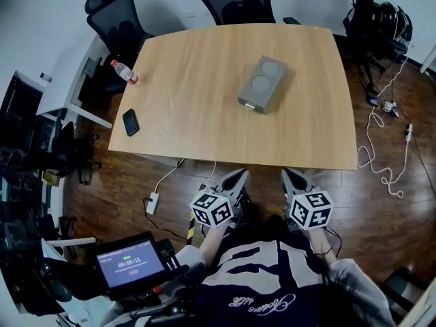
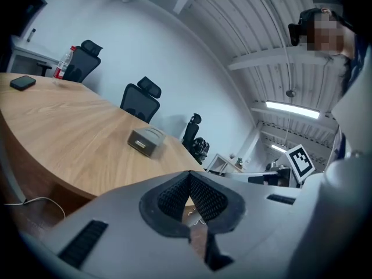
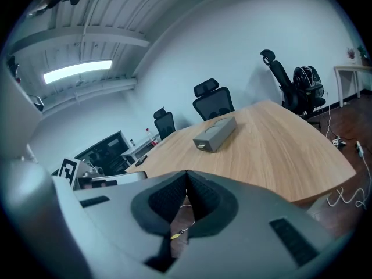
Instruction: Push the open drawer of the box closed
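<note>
— As your eye goes from the left across the head view, what carries any writing?

— Little that can be read. Down at seven o'clock a small screen (image 1: 129, 263) shows a row of pale digits that looks like 00:00:11. The line above them and the red button below are too small to read. On the wooden table (image 1: 204, 67), at its ten o'clock edge, a water bottle (image 1: 124, 71) lies on its side. It has a red label whose print I cannot make out. A dark phone (image 1: 131, 122) lies face down near the eight o'clock corner, with no mark that I can see.

— And the box?

— The grey box (image 1: 262, 84) sits at about two o'clock from the table's middle, well apart from the bottle and the phone. Two round hollows show in its top. Its drawer front (image 1: 250, 104) faces seven o'clock and bears a small pale tab. How far it stands out I cannot tell.

— The grippers?

— Both are at six o'clock, off the table's near edge and over the wooden floor, well apart from the box. The left gripper (image 1: 235, 177) has its jaws pressed together with nothing between them. The right gripper (image 1: 293, 177), just beside it, is likewise closed on nothing. Each carries a cube of black-and-white square markers. The person's dark shirt (image 1: 266, 278) has pale script that I cannot read from here.
</note>
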A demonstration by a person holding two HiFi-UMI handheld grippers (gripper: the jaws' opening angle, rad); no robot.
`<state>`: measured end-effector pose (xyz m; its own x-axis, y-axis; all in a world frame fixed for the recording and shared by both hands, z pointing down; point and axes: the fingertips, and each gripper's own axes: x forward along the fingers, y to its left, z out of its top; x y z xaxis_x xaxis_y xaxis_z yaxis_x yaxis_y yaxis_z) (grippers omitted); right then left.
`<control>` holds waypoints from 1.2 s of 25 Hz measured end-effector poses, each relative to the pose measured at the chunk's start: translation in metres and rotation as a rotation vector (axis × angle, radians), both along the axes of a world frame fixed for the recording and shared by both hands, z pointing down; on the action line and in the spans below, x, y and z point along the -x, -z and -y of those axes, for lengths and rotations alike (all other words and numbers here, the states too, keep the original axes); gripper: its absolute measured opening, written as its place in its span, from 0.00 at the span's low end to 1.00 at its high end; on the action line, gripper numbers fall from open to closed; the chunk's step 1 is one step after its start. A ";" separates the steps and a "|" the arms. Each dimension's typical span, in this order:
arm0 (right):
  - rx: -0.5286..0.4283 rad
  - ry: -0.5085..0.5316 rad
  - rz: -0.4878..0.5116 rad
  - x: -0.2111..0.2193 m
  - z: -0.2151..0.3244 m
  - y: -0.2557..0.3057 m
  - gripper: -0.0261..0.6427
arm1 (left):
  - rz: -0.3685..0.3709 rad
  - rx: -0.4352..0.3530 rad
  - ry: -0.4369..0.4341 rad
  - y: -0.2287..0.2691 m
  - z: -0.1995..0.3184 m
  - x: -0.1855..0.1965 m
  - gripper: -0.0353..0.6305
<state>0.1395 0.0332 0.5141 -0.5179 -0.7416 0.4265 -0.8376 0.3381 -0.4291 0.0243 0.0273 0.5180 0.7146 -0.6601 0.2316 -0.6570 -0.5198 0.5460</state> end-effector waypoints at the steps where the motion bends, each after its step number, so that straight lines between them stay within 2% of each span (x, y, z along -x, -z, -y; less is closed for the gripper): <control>1: 0.001 0.011 0.002 -0.008 -0.007 -0.001 0.03 | 0.003 0.002 -0.009 -0.002 -0.011 -0.013 0.06; 5: -0.022 0.043 -0.002 -0.026 -0.030 -0.001 0.03 | 0.016 0.004 -0.023 -0.005 -0.046 -0.044 0.06; 10: -0.064 0.097 -0.010 -0.028 -0.049 0.006 0.03 | 0.021 -0.013 0.027 0.002 -0.073 -0.050 0.06; 15: -0.078 0.172 0.012 -0.008 -0.058 0.004 0.03 | 0.063 -0.006 0.066 -0.001 -0.095 -0.040 0.06; 21: -0.097 0.269 0.003 0.027 -0.075 0.010 0.03 | 0.060 -0.033 0.146 0.011 -0.112 -0.012 0.06; 30: -0.105 0.295 -0.029 0.026 -0.083 0.009 0.03 | 0.055 -0.039 0.156 0.011 -0.120 -0.013 0.06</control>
<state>0.1131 0.1165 0.5049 -0.7061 -0.6015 0.3736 -0.7080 0.6099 -0.3561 0.0376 0.1473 0.5075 0.5900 -0.7712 0.2390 -0.7594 -0.4296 0.4885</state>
